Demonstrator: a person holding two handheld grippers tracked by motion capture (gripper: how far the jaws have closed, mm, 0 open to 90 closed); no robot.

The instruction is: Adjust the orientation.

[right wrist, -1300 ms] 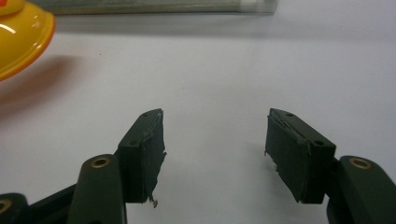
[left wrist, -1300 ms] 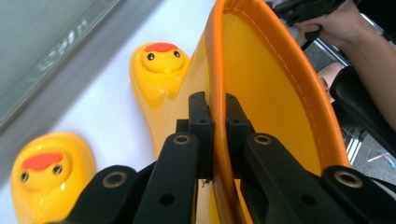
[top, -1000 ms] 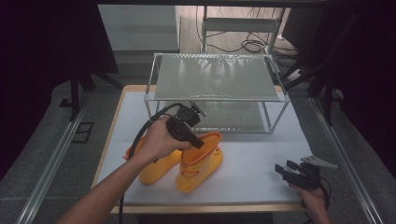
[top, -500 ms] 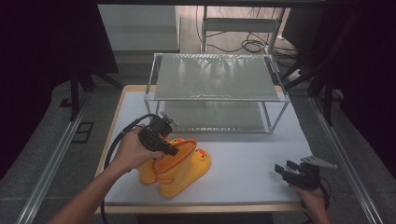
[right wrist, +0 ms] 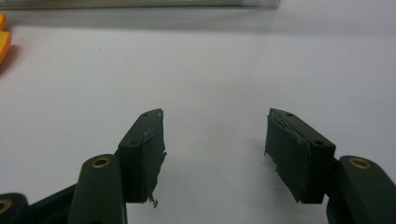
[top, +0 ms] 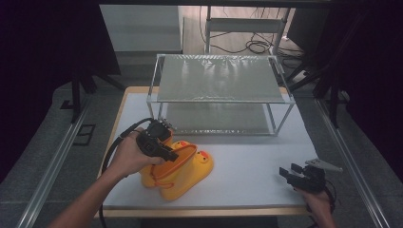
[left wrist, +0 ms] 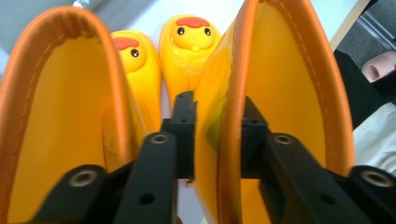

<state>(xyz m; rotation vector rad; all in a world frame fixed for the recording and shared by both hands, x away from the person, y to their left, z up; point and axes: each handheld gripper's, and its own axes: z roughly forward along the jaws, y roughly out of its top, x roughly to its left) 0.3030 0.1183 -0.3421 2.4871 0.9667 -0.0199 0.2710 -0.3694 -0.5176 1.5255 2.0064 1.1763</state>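
We see the pair of yellow duck boots [top: 183,168] lying on the white worktop [top: 256,161], in front of the wire rack [top: 218,90]. The left gripper [left wrist: 212,135] straddles the cuff of the right-hand boot [left wrist: 280,93]; its jaws have just been opening, pads off the cuff, so it's let go. Risk: pulling out crooked snags the cuff and drags the boots askew. The right gripper [right wrist: 215,154] rests on the worktop well apart from them, jaws open and empty.

This is looking like a lab: black curtains [top: 43,57] are hanging around a white table [top: 247,161], with cables [top: 247,45] lying behind.
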